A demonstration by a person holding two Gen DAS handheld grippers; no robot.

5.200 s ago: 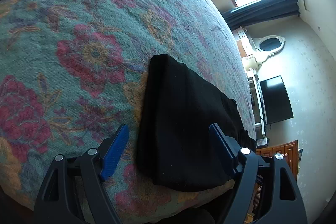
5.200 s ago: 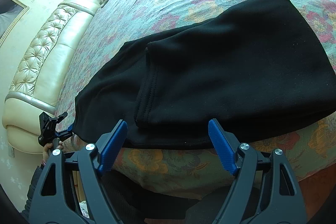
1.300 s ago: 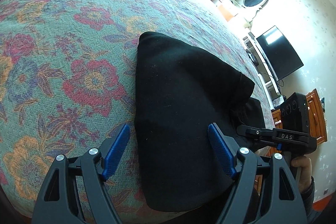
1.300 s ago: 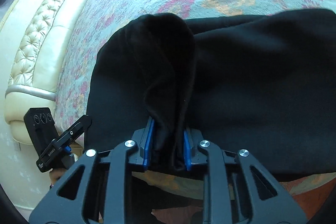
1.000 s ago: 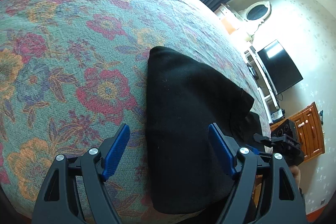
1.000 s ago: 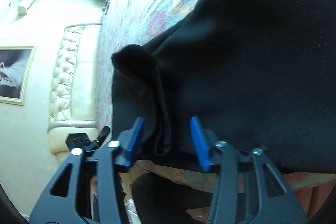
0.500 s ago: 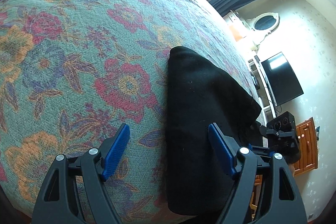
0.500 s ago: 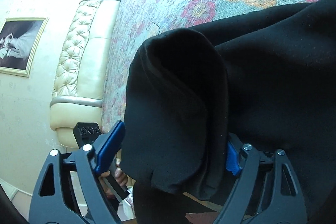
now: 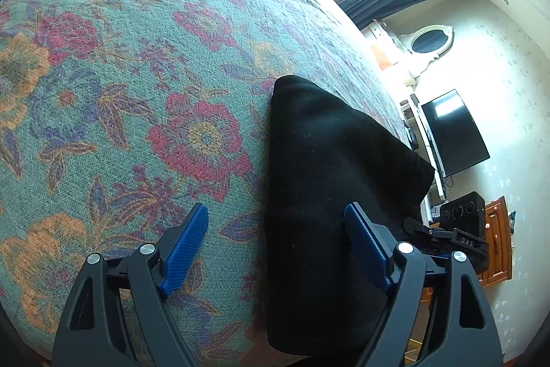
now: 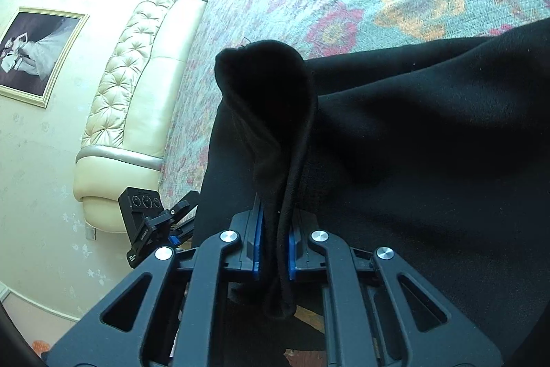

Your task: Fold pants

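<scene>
Black pants (image 9: 330, 181) lie folded on a floral bedspread (image 9: 137, 98) near the bed's front edge. My left gripper (image 9: 275, 243) is open and empty, hovering over the left edge of the pants. In the right wrist view the pants (image 10: 429, 160) fill the right half. My right gripper (image 10: 273, 250) is shut on a raised fold of the black cloth (image 10: 271, 112), which stands up between its blue pads. The right gripper also shows at the far right of the left wrist view (image 9: 457, 239).
A cream tufted headboard (image 10: 137, 98) stands at the left end of the bed. A television (image 9: 453, 140), a white mirror and a wooden cabinet (image 9: 498, 239) stand beyond the bed's other side. The floral bedspread stretches far behind the pants.
My right gripper has closed on a fold of the pants and holds it raised; half a second ago its jaws were wide open around the cloth. The left gripper drifted slightly left.
</scene>
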